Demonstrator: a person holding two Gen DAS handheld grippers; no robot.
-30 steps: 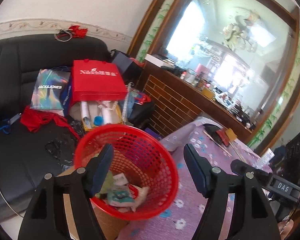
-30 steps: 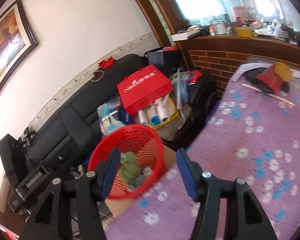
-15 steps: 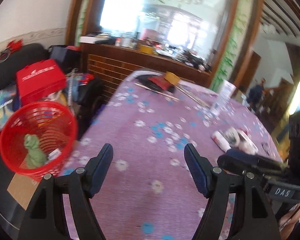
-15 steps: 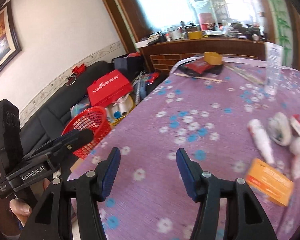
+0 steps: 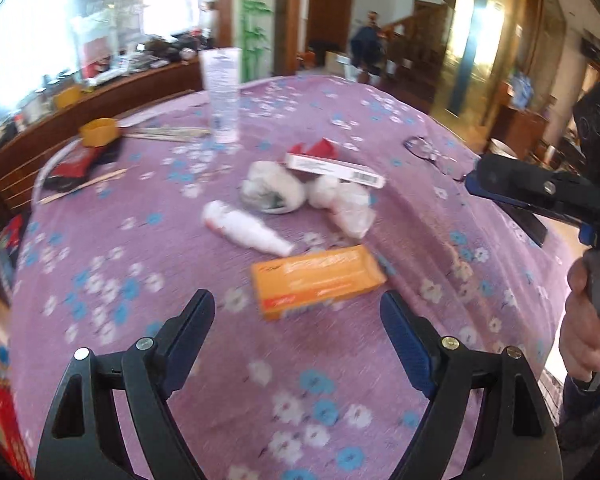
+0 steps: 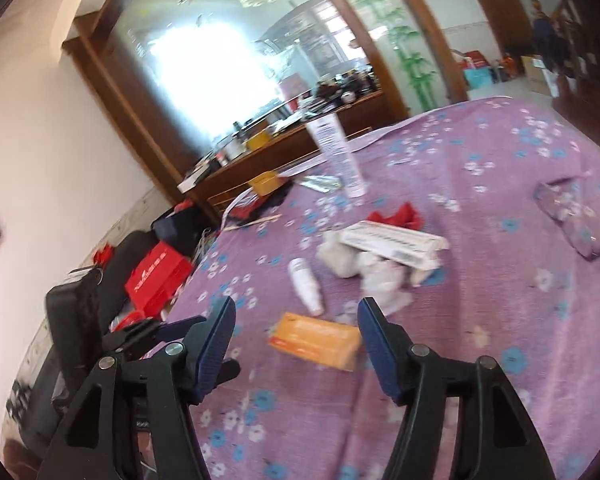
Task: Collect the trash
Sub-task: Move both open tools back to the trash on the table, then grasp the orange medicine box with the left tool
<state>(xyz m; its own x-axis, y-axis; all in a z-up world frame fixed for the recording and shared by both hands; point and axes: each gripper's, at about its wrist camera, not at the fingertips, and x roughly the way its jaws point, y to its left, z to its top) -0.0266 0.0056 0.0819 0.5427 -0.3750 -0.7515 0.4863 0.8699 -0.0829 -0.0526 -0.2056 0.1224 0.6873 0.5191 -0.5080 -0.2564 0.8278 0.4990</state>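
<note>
Now both hands reach for more trash — left gripper (image 5: 296,320) and right gripper (image 6: 296,320) empty, jaws opening — so next comes closing on the orange box (image 5: 318,278).

left wrist: low over surface (image 5: 100,280), facing trash pile, near
right wrist: same, angled from right
shared: orange box (image 5: 318,280) (image 6: 315,340)

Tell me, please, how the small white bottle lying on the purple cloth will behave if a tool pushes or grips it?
The white bottle lies on its side and looks round, so a push would probably roll it across the tablecloth. Its smooth plastic may slip between the pads. It looks small and likely light, so a gentle squeeze across the body should lift it.
</note>
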